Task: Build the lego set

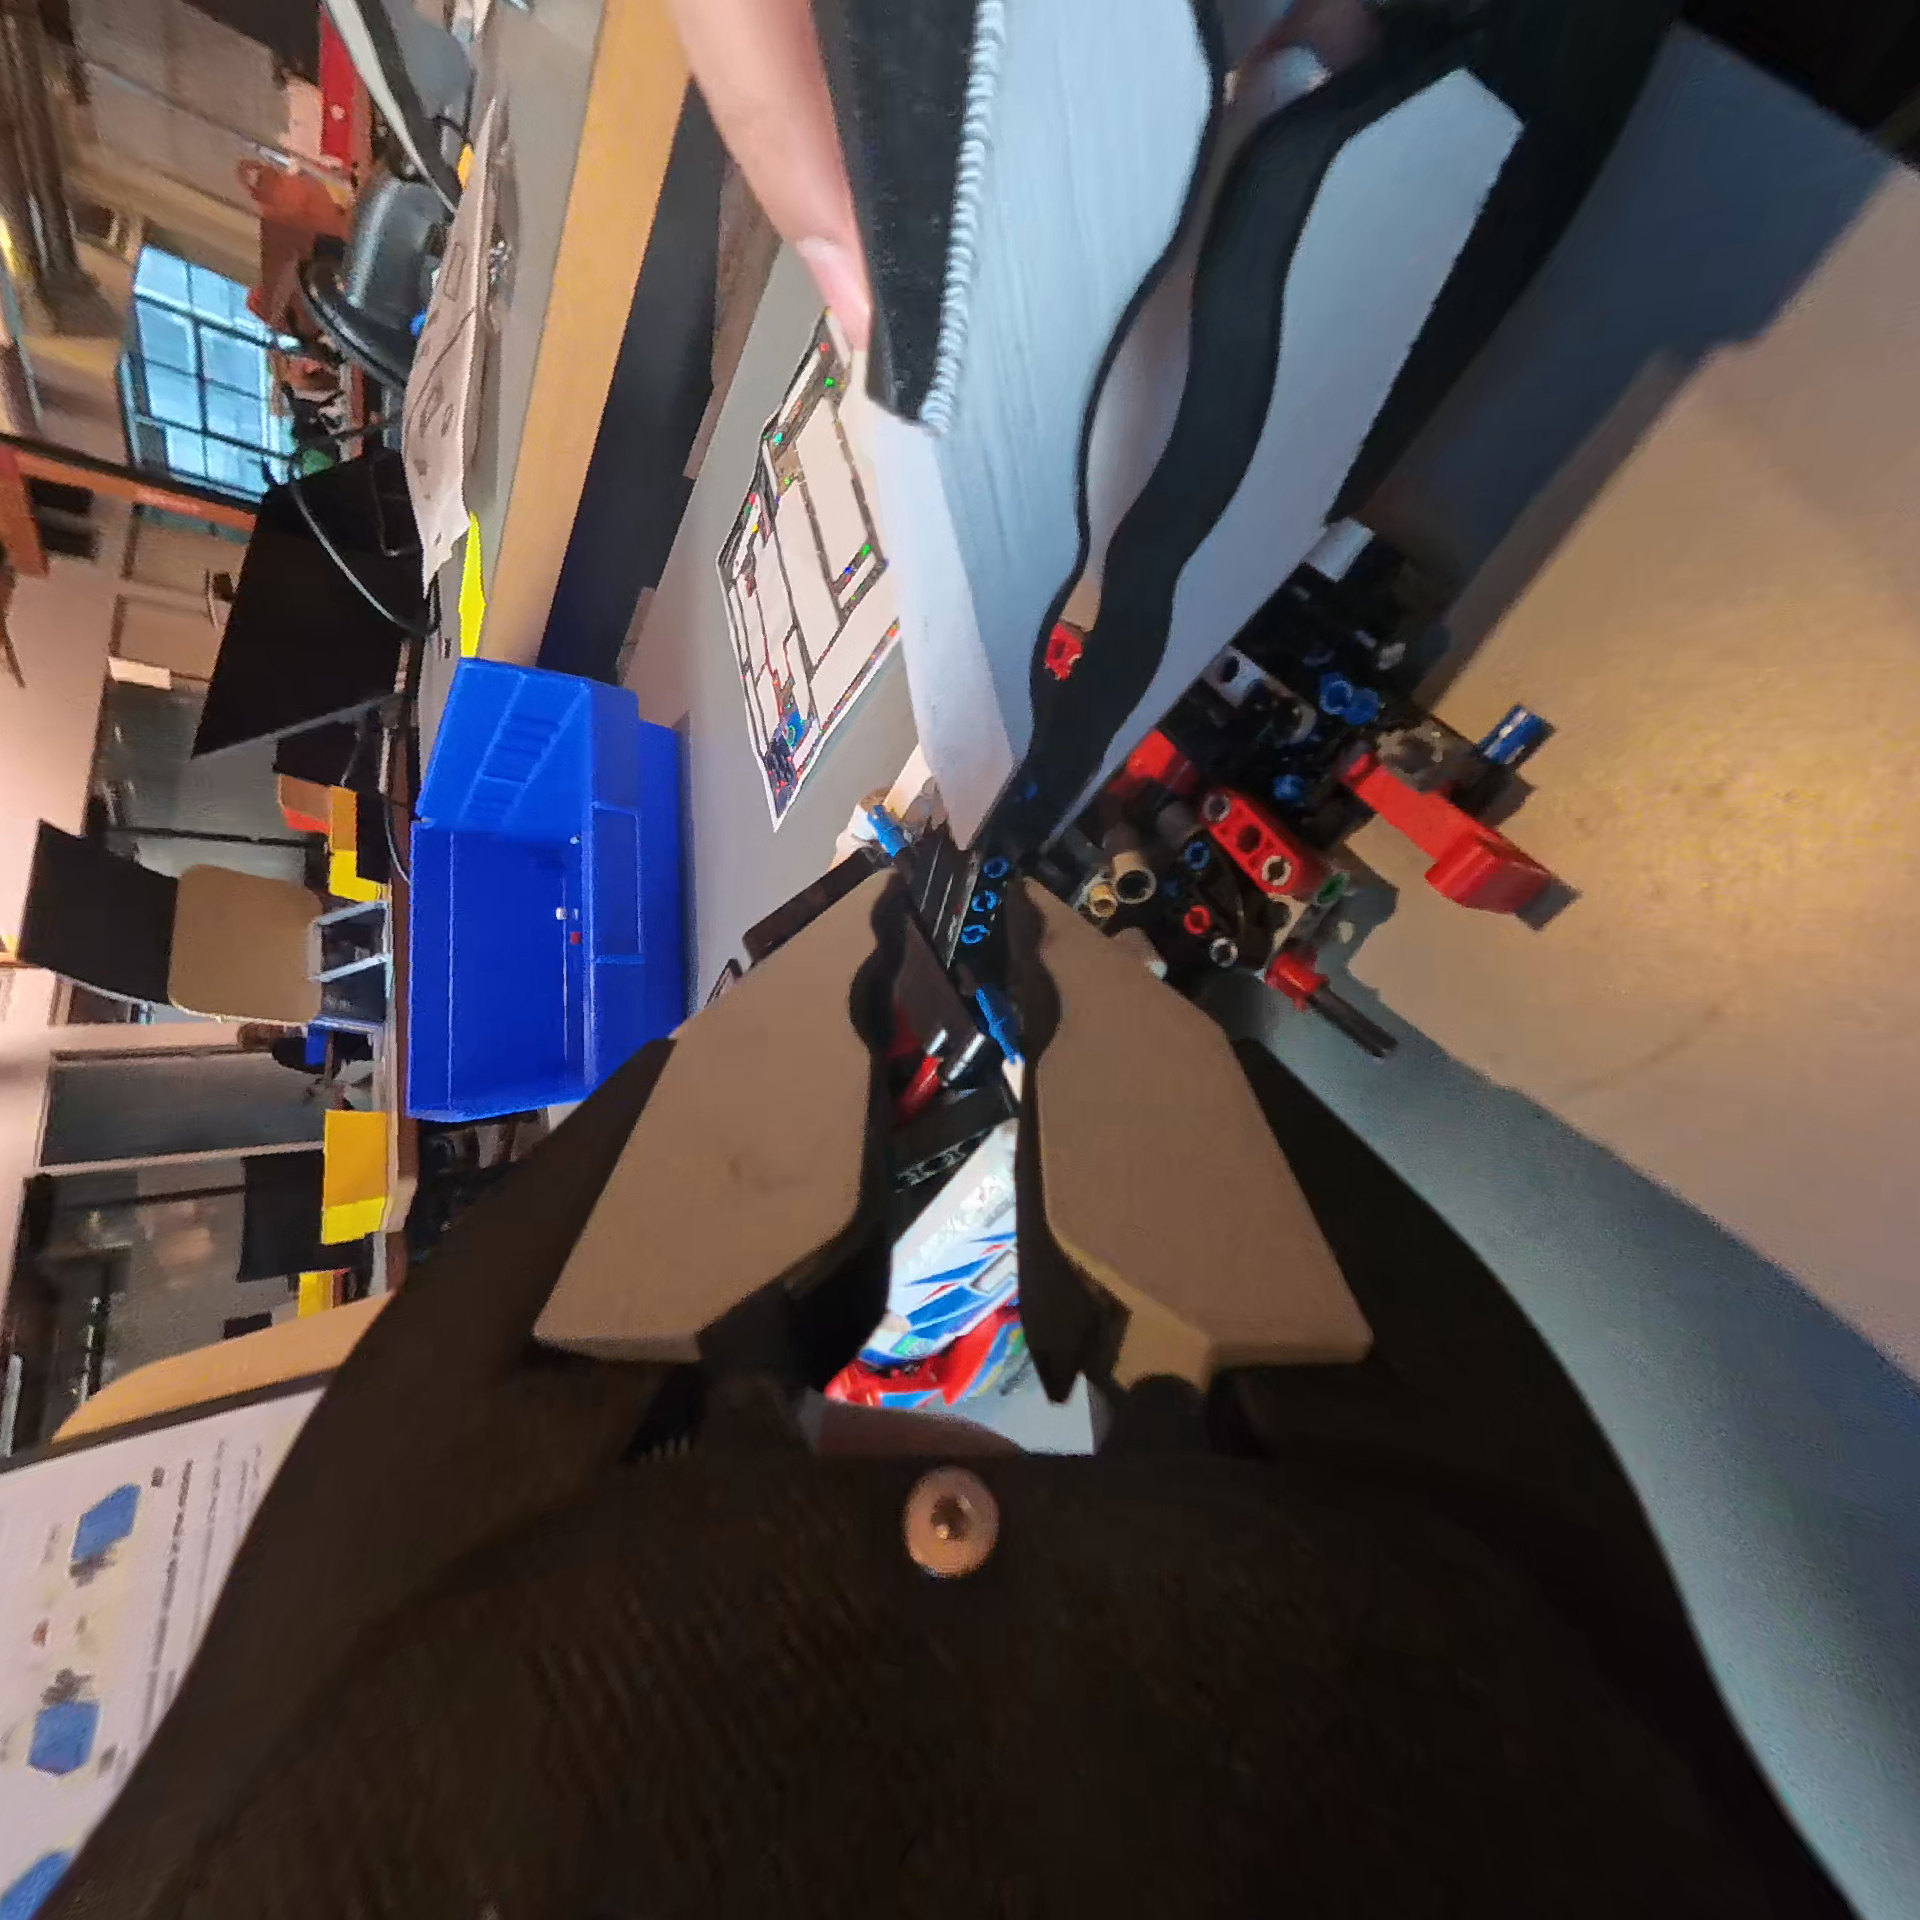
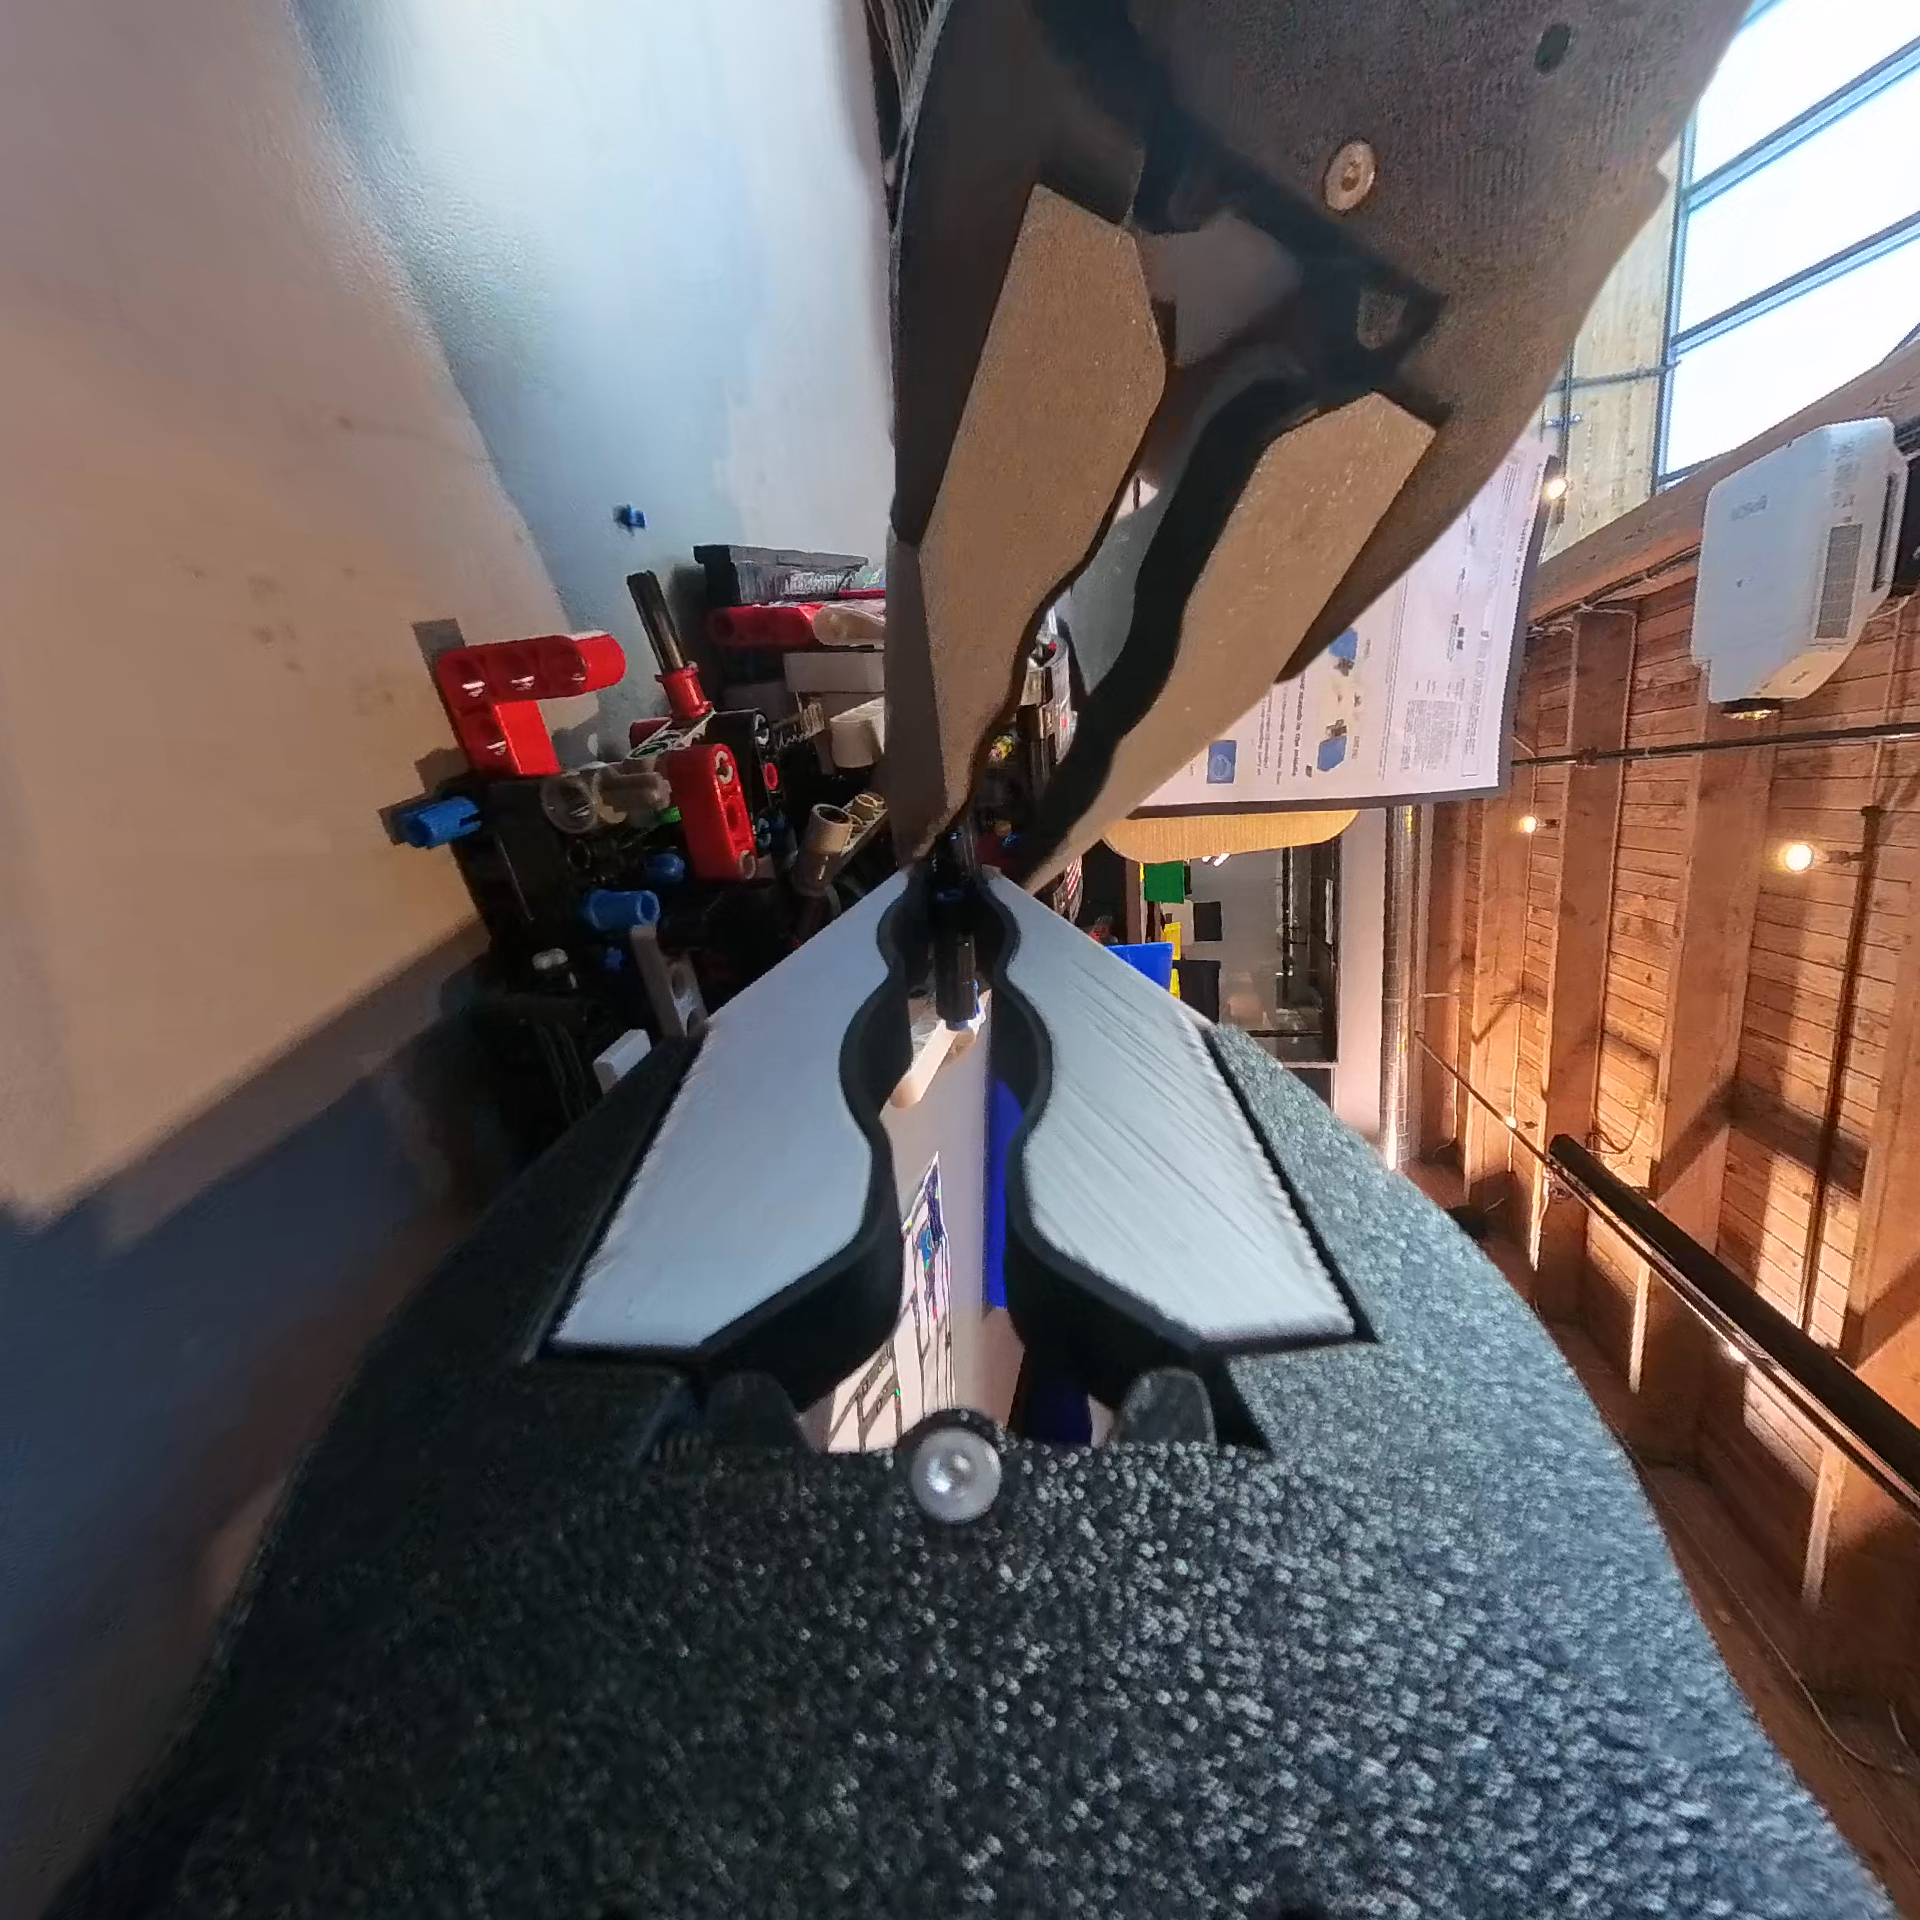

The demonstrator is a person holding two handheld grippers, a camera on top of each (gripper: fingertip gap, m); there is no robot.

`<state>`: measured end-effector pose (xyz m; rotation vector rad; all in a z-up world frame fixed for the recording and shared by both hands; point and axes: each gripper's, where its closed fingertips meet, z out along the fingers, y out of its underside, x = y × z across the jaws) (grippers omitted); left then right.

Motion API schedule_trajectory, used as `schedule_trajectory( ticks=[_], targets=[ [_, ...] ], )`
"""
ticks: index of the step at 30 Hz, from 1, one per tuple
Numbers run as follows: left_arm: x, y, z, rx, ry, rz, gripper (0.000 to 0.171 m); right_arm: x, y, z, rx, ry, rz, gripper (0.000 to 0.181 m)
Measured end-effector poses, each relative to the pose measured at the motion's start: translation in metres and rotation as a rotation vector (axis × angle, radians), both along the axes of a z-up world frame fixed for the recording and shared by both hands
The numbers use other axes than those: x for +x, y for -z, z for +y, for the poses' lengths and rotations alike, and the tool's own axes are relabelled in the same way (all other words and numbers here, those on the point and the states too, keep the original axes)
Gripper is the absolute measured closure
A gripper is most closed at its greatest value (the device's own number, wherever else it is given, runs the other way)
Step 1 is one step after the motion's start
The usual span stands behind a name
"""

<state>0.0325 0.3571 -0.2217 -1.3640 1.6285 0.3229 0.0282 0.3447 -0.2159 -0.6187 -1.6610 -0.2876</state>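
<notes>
A half-built Lego model (image 1: 1247, 831) of black, red and blue parts lies on the pale table (image 1: 1683, 644); it also shows in the right wrist view (image 2: 644, 831). My left gripper (image 1: 956, 914), with tan fingers, is shut on a black beam with blue pins (image 1: 971, 914) beside the model. My right gripper (image 2: 951, 894), with grey-white fingers, meets it tip to tip and is shut on the same black part (image 2: 954, 951). A tan piece (image 2: 930, 1060) lies in the gap between the right fingers. The right gripper (image 1: 1003, 821) comes in from above in the left wrist view, and the left gripper (image 2: 971, 831) does so in the right wrist view.
A red L-shaped beam (image 2: 520, 686) sticks out of the model's far side. A blue bin (image 1: 520, 883) and a printed instruction sheet (image 1: 810, 582) lie beyond the grippers. A box with red, blue and white print (image 1: 956, 1278) sits under the left gripper. A person's finger (image 1: 790, 156) rests on the right gripper. Less than 4 cm separates the two grippers' tips.
</notes>
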Motion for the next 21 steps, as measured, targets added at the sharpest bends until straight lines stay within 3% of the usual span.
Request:
schedule_trajectory(
  ticks=[13,16,18,20,21],
  targets=[
    [0.002,0.004,0.003,-0.004,0.05,-0.012,0.163,0.002,-0.001,-0.001,-0.089,0.002,0.026,0.173],
    [0.002,0.005,0.003,-0.017,0.046,-0.025,0.163,0.012,-0.029,-0.017,-0.365,-0.073,0.203,0.181],
    [0.001,0.007,0.003,-0.034,0.04,-0.03,0.167,0.032,-0.05,0.014,-0.615,0.032,0.39,0.181],
    [0.003,0.007,0.004,-0.026,0.04,-0.044,0.167,0.052,-0.035,0.06,-0.912,0.236,0.458,0.177],
    [0.003,0.007,0.005,-0.013,0.041,-0.046,0.167,0.054,-0.017,0.065,-1.09,0.272,0.411,0.174]
  ],
)
